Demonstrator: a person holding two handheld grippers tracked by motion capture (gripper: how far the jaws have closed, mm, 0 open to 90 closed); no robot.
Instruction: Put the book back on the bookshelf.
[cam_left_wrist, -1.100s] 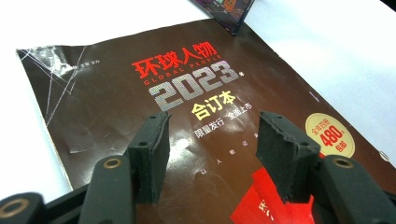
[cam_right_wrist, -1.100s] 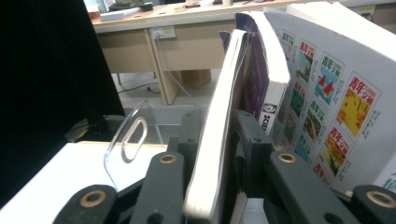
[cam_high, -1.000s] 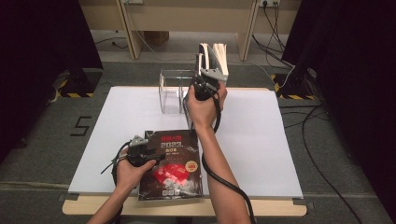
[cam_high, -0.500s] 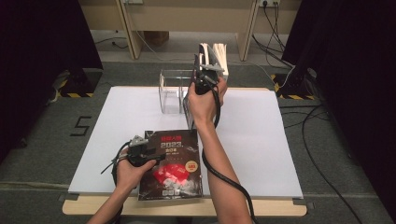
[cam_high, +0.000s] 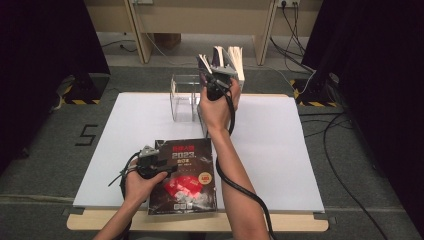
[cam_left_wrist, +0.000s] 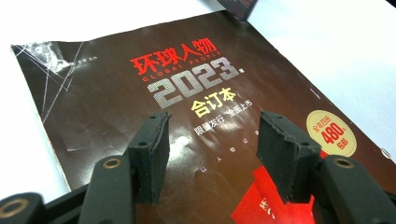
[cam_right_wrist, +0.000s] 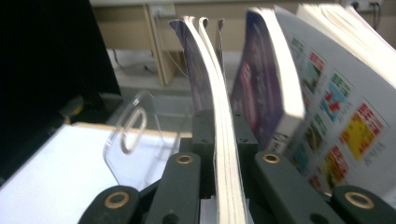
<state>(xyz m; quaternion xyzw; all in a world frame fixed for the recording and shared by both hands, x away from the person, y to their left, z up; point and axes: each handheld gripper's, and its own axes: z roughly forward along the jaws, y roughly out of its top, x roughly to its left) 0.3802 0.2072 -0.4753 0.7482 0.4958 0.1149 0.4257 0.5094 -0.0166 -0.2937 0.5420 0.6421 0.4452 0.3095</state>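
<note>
While the right claw (cam_right_wrist: 223, 186), jaws just closing, clamps the thin magazine (cam_right_wrist: 219, 116) upright in the clear rack (cam_high: 182, 97) at the counter's (cam_high: 310, 165) far edge, lift straight w/o snagging neighbours; left claw (cam_left_wrist: 212, 140) hangs released over the dark 2023 volume (cam_left_wrist: 154, 93).

Right gripper (cam_high: 216, 79), at 12 o'clock on the table: jaws are just closing and now pinching a thin magazine (cam_right_wrist: 223, 140) standing upright in the clear acrylic rack (cam_high: 183, 97). In the right gripper view, the magazine's page edge is running straight up between the jaws, with both pressing its sides; a thicker book (cam_right_wrist: 280, 93) is leaning just beside it at 3 o'clock.
</note>
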